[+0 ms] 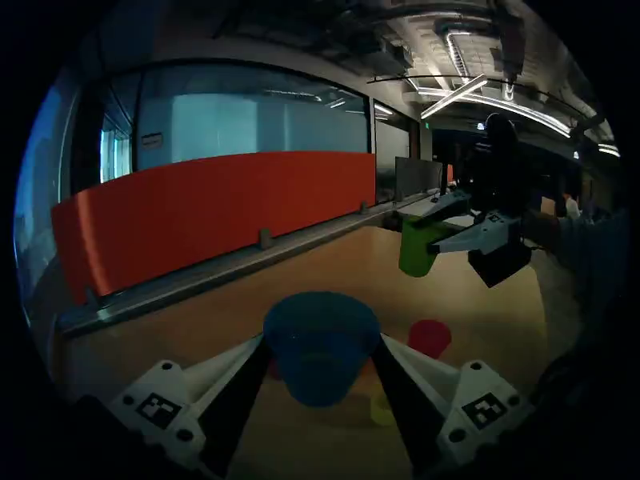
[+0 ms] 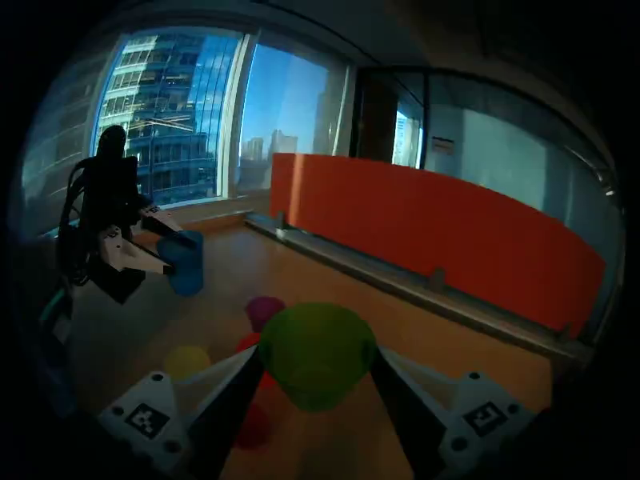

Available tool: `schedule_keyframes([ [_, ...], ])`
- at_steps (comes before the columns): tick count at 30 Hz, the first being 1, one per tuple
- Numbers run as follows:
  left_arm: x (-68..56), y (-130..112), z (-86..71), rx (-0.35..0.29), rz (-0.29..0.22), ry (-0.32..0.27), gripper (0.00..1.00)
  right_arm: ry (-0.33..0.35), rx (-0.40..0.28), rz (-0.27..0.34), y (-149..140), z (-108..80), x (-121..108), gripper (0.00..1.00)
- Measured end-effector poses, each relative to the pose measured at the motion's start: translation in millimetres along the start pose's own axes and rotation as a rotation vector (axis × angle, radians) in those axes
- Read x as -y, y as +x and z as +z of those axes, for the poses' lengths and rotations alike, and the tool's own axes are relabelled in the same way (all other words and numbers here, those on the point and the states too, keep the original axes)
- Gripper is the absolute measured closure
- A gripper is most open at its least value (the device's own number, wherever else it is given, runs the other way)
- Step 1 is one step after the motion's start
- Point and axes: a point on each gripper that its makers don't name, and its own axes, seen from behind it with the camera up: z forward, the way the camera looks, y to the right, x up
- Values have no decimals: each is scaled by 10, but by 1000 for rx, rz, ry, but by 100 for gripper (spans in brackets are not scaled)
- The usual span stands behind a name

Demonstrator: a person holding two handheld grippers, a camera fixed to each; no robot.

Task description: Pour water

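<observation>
My left gripper [image 1: 320,342] is shut on a blue cup [image 1: 320,364], held upright above the wooden table [image 1: 336,268]. Farther off to the right, my right gripper [image 1: 433,234] holds a green cup [image 1: 414,252] in the air. In the right gripper view, the right gripper [image 2: 318,352] is shut on that green cup [image 2: 318,368], close to the camera. The left gripper [image 2: 178,253] shows at the left with the blue cup [image 2: 186,268]. The two cups are well apart. No water can be made out in either.
Small cups stand on the table between the grippers: a red cup [image 1: 430,336], a yellow cup [image 2: 186,360], a purple cup [image 2: 264,309]. An orange partition [image 1: 216,208] runs along the table's far edge. Big windows [image 2: 184,120] lie behind the left gripper.
</observation>
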Motion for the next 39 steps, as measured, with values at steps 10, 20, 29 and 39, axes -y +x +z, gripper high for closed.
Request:
schedule_keyframes([
  [10, -76, 402, -242, -118, -13, 7, 14, -4, -104, 0, 325, -175, 124, 8],
  [20, -176, 672, -396, -206, -30, -2, 15, 0, -222, 11, 620, -277, 231, 8],
  [29, -212, 737, -439, -228, -40, -12, 15, 8, -271, 11, 729, -303, 273, 8],
  [39, -207, 752, -427, -237, -44, -17, 15, 13, -294, 7, 767, -296, 297, 7],
])
